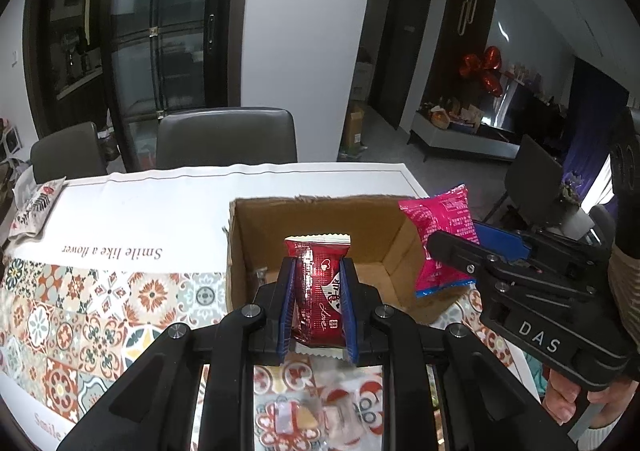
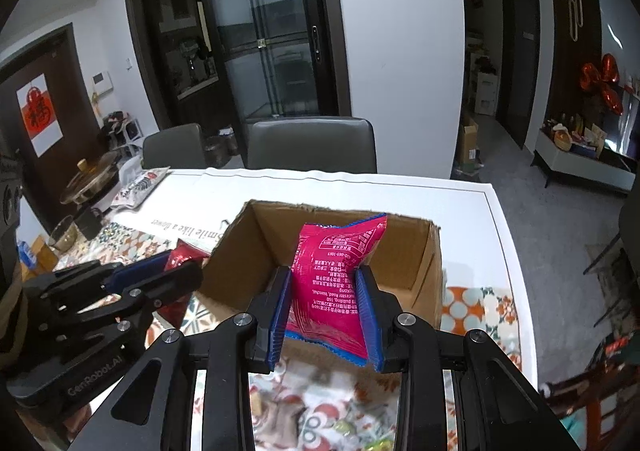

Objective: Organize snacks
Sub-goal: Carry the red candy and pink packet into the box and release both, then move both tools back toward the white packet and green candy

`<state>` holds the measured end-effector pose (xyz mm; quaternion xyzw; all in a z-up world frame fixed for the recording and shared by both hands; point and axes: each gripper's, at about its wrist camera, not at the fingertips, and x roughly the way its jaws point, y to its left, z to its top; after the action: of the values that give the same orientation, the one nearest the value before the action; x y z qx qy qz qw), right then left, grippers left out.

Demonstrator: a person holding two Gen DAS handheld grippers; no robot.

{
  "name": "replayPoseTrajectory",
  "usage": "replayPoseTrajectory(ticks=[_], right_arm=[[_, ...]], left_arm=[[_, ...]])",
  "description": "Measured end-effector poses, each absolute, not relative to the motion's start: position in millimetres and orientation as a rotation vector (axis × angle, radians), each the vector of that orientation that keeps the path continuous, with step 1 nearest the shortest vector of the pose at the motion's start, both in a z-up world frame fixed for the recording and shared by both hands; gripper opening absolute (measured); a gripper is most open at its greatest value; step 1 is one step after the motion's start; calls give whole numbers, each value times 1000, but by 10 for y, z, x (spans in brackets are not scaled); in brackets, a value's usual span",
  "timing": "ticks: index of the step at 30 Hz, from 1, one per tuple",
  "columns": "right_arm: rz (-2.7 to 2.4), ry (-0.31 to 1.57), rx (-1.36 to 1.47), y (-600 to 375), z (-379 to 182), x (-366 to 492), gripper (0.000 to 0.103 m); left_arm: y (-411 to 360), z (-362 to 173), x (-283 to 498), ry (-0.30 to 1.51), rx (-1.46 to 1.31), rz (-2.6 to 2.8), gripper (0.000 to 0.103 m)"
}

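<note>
My left gripper [image 1: 318,271] is shut on a dark red snack packet [image 1: 320,291] and holds it upright at the near rim of an open cardboard box [image 1: 312,219]. My right gripper [image 2: 324,279] is shut on a pink snack packet [image 2: 332,283] with a blue edge and holds it over the same box [image 2: 424,275]. In the left wrist view the right gripper [image 1: 460,243] and the pink packet [image 1: 440,235] hang at the box's right wall. In the right wrist view the left gripper [image 2: 176,271] sits left of the box with the red packet [image 2: 180,255].
The box stands on a patterned tablecloth [image 1: 100,311]. Several small wrapped snacks [image 1: 304,415] lie on the cloth near me, also in the right wrist view [image 2: 320,423]. A printed bag [image 1: 34,207] lies at the far left. Two grey chairs [image 1: 228,139] stand behind the table. A pot [image 2: 90,179] sits at the left.
</note>
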<state>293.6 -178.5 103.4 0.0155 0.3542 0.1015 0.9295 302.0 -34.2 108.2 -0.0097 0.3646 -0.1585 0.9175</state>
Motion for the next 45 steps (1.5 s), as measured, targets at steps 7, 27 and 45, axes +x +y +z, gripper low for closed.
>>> replayPoseTrajectory(ticks=[7, 27, 45], right_arm=[[218, 752, 17, -1783, 1003, 3225, 34], [176, 752, 39, -1953, 970, 2930, 60], [115, 796, 84, -2144, 692, 2214, 60]], left_arm=[[-438, 985, 3347, 785, 22, -298, 22], [-380, 999, 2800, 754, 45, -235, 53], [-551, 771, 2168, 789, 88, -281, 53]])
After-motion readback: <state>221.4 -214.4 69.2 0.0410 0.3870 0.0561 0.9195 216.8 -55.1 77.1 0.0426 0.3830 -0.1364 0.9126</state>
